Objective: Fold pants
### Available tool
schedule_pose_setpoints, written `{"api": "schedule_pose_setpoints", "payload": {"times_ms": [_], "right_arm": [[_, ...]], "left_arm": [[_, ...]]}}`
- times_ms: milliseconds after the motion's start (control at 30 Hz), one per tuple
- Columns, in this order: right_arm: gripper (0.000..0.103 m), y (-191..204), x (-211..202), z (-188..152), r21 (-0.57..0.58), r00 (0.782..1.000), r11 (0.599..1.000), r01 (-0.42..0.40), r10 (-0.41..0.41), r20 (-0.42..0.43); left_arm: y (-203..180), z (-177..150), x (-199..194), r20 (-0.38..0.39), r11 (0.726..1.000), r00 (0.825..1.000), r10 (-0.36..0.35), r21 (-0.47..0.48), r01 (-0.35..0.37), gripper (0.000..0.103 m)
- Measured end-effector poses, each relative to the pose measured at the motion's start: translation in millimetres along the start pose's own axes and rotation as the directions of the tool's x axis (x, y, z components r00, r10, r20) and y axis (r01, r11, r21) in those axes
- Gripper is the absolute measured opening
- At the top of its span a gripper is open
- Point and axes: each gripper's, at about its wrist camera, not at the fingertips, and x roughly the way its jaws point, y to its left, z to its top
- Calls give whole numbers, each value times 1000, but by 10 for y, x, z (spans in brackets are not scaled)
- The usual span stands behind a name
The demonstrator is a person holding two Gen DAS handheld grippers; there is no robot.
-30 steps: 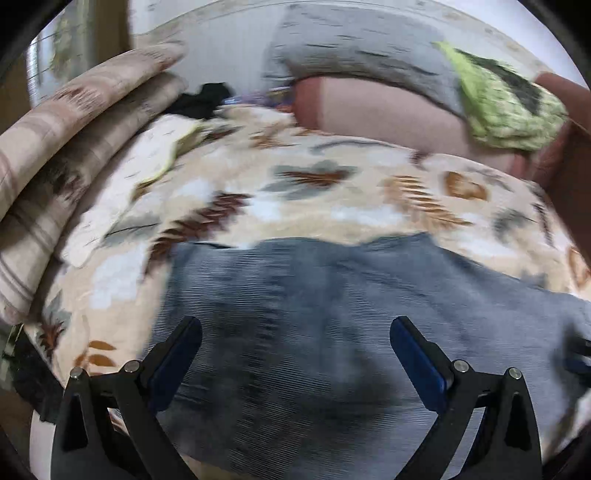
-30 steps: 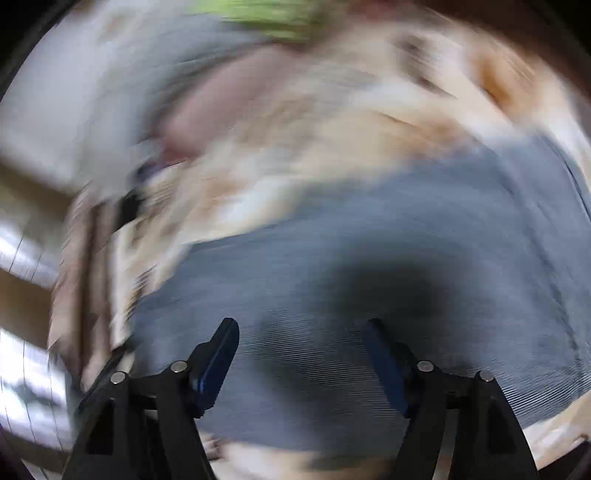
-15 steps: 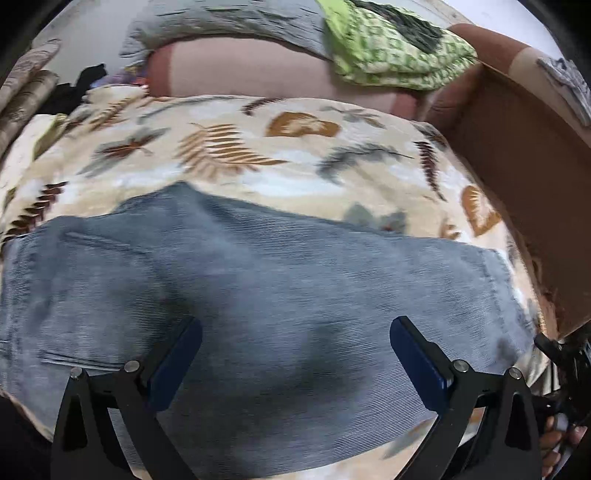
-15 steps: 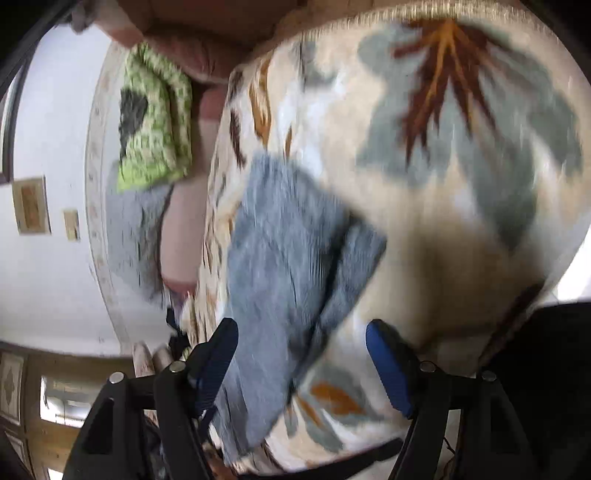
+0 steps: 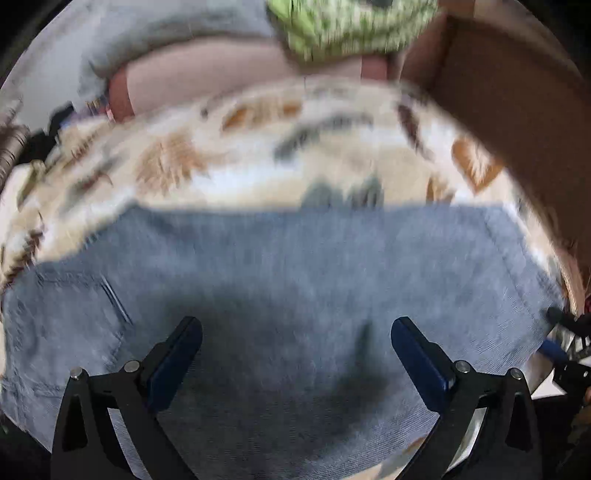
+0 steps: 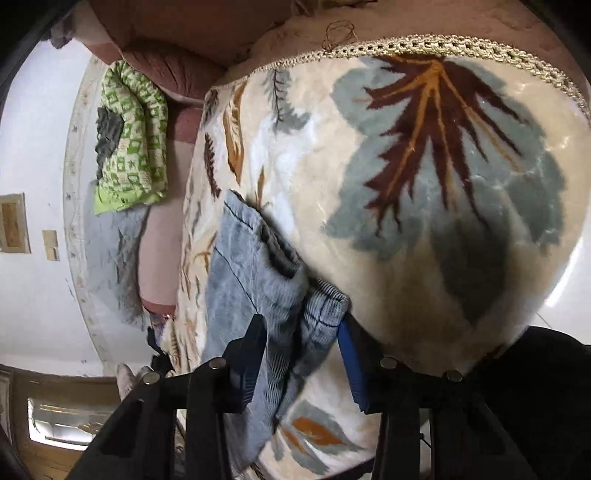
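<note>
Since a second ago both grippers have swung along the pants (image 5: 295, 295) toward the leg-hem end, and the right gripper (image 6: 301, 354) has rolled so that its view now lies sideways. Its jaws have just been closing, and the hem end of the pants sits between them, the cloth bunched and touching both blue pads (image 6: 351, 365), so it is pinching the pants. Grey-blue and ribbed, the pants lie flat along the near edge of the blanket (image 5: 258, 166), their length running across the left wrist view, a pocket seam at the left and the stitched hem at the right. In the right wrist view the hem end shows two layers, one lying over the other, with a dark gap between them. The left gripper (image 5: 295, 350) hovers over the middle of the pants with its jaws spread wide and nothing between them; its shadow falls on the cloth. At the right edge of that view, beside the hem, part of the right gripper shows. The blanket is cream with brown and grey leaves and has a braided trim along one edge. Beyond its far edge lie a green patterned quilt (image 6: 129, 136) and a grey cloth (image 5: 166, 33), against a brown padded frame (image 5: 517, 110).
</note>
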Motion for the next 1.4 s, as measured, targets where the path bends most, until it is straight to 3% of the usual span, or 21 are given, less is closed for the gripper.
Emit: {"api": "schedule_pose_setpoints", "payload": {"times_ms": [100,167,200,233,300,367,400,433,500,633,700,800,867,933,967,1000,1033,1100,1167,1267,1400], "right_arm": [[49,-68,23,18,45,1000,999,-3,3,15],[59,-45,71,54,66,1000,998,-7,5,17],[59,11,81,69,46,1000,999,5,-6,13],[55,69,86,81,27,1000,999,20,-21,13],[25,137,62,91,-19,999,999,32,-31,25],[25,224,38,92,-72,999,996,47,-46,28],[25,293,19,81,-105,998,992,62,-59,39],[25,384,-6,62,-144,995,986,84,-77,58],[25,698,-81,-20,-258,991,959,114,-91,101],[25,1529,-171,-376,-510,983,848,147,-67,172],[25,1955,-163,-718,-640,984,757,134,-25,177],[25,2410,-26,-1382,-799,992,596,86,23,124],[25,2549,238,-1873,-869,999,494,34,10,45],[30,2506,515,-2202,-891,1000,453,-17,-9,-24],[36,2428,709,-2338,-887,998,461,-36,-28,-56],[66,2316,944,-2453,-885,994,462,-59,-59,-97],[79,2186,1222,-2547,-884,982,461,-76,-121,-147],[80,1838,1657,-2610,-842,936,535,-67,-258,-238],[80,1838,1465,-2584,-840,956,532,-104,-178,-231],[80,1868,1191,-2316,-754,948,634,-172,-100,-301],[91,1763,861,-1823,-649,973,739,-182,37,-230]], "left_arm": [[-61,-48,226,-78,997,996,38,63,-33,102],[-91,-138,411,-138,993,988,63,107,-48,103],[-55,-154,348,-98,996,994,50,82,-42,103],[-38,-146,314,-106,997,993,52,70,-45,102],[-12,-101,163,-69,999,997,23,48,-20,102],[-10,-81,96,-7,992,995,98,86,-97,102],[-41,-120,190,-38,986,992,123,123,-117,102],[-83,-176,344,-103,980,987,122,171,-103,102],[-54,-254,413,-68,981,993,100,175,-87,103],[-19,-280,422,-75,985,995,72,162,-59,102],[182,-267,352,-90,997,996,-8,75,15,99],[776,-330,44,-14,993,999,-52,-109,50,98],[1291,-451,-206,32,971,999,-1,-239,9,98],[1809,-646,-421,50,935,996,77,-350,-54,98],[2000,-733,-490,50,917,992,117,-390,-89,98],[2206,-831,-557,38,893,986,163,-431,-131,98],[2352,-884,-599,24,879,984,179,-453,-149,98],[2451,-919,-666,16,870,984,180,-469,-151,98],[2480,-894,-746,45,871,984,170,-475,-129,98],[2298,-646,-795,106,896,989,101,-441,-44,98],[1797,-370,-773,167,940,986,3,-336,54,98]]}}
